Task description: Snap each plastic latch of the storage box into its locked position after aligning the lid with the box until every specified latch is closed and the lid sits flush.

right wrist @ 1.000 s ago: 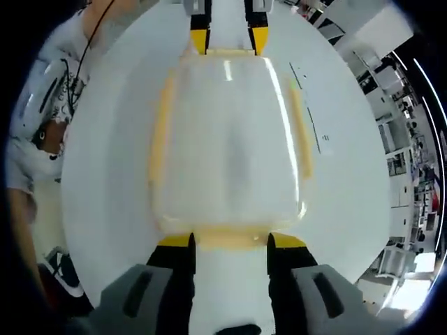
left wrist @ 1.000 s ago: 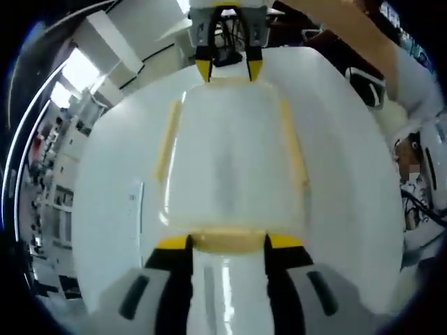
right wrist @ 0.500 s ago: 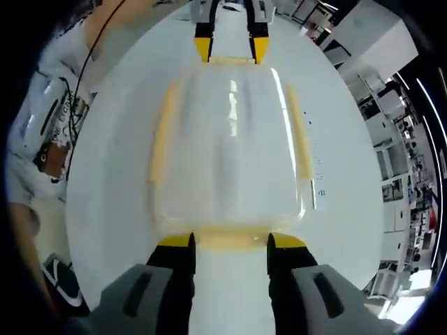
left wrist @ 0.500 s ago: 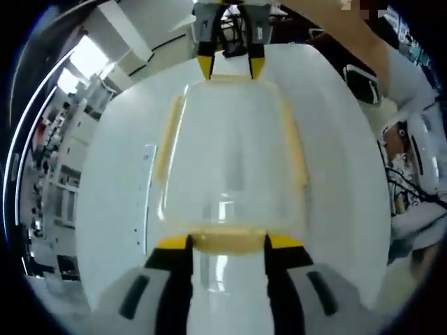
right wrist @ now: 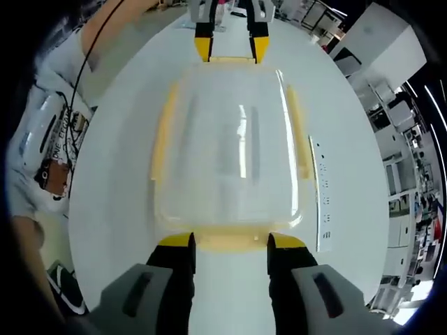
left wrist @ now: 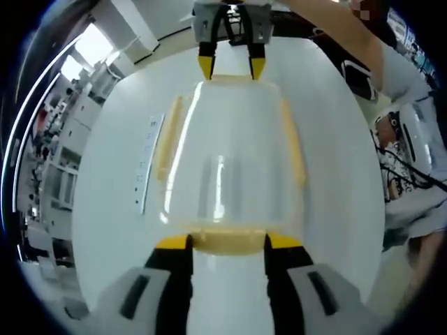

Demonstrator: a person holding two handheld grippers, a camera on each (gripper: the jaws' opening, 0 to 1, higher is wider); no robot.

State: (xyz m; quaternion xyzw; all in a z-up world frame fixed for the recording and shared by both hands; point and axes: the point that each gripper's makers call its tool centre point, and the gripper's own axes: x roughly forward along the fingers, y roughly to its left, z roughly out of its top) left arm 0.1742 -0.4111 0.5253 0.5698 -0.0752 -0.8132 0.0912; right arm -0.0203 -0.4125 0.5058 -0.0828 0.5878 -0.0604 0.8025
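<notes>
White round table (left wrist: 112,209) (right wrist: 105,209), bare across most of its top. White power strip (right wrist: 322,195) lies flat on it with a row of sockets along its length; in the left gripper view the same strip (left wrist: 144,164) appears at the table's other side. A person stands at the table edge in a light printed shirt (right wrist: 45,132) (left wrist: 412,153); a thin dark cable (right wrist: 94,42) crosses it. Behind: shelving and white cabinets (right wrist: 401,167) (left wrist: 52,188), bright window (left wrist: 87,49).

Two black jaws with yellow tips on grey moulded housings, each with a dark slot: left gripper (left wrist: 227,243), right gripper (right wrist: 230,242). White printed shirt (right wrist: 49,143), black cable across it.
</notes>
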